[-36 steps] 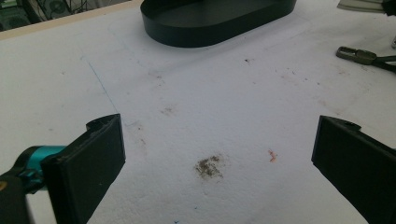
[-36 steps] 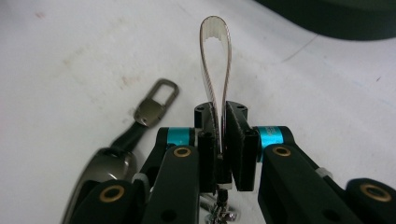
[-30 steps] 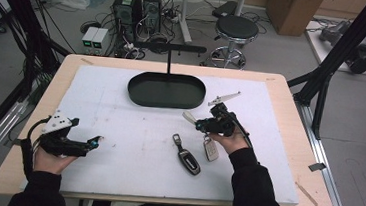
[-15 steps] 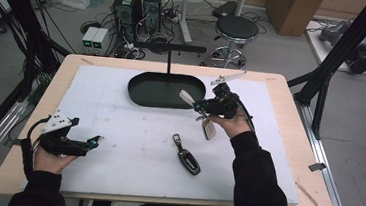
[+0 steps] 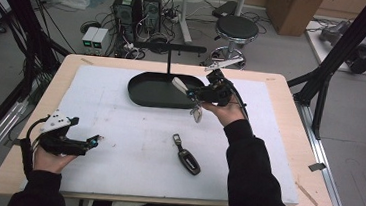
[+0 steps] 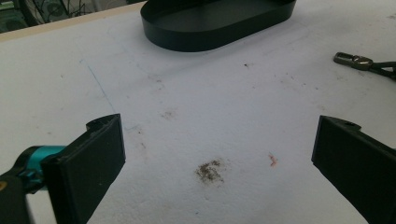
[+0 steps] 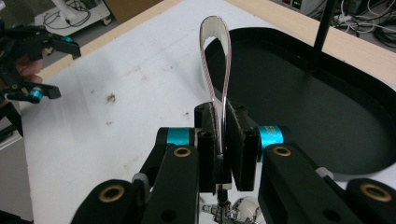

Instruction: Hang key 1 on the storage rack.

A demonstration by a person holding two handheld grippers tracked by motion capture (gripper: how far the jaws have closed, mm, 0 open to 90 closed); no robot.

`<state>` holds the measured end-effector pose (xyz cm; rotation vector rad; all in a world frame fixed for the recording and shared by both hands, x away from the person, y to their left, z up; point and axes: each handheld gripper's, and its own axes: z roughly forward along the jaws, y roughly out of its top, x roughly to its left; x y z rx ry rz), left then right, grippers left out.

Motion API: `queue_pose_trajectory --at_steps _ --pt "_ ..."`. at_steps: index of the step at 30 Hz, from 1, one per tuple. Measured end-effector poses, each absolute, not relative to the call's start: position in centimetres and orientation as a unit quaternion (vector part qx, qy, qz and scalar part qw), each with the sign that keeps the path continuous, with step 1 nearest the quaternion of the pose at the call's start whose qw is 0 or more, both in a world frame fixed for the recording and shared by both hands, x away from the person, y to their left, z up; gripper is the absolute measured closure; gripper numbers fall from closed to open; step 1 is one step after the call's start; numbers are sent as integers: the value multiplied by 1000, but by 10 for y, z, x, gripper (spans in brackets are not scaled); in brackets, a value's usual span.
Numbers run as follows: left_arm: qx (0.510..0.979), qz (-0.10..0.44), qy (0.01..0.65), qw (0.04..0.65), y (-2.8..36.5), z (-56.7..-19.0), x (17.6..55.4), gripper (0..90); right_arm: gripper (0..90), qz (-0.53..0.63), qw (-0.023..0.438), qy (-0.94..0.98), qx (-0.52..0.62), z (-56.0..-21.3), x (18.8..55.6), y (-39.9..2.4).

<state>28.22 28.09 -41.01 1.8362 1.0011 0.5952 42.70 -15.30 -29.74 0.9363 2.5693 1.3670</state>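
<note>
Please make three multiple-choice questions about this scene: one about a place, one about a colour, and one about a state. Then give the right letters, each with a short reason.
1. Where does the car key lie?
A. in the tray
B. on the white mat, nearer the person than the tray
C. on the stool

2. What colour is the tray?
A. black
B. white
C. red

3. How are the jaws of the right gripper?
A. wide open, with nothing between them
B. shut on a strap loop
C. shut on the tray rim

Answers:
1 B: in the high view the key rests on the mat, apart from the tray.
2 A: the oval tray is black in every view.
3 B: in the right gripper view the pads press on the strap loop, which rises between them.
</note>
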Motion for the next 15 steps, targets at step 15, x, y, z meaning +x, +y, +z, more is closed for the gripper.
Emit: queue_pose_trajectory --at_steps 15 --pt "743 237 408 475 283 -412 288 31 833 471 52 818 325 -273 456 -143"
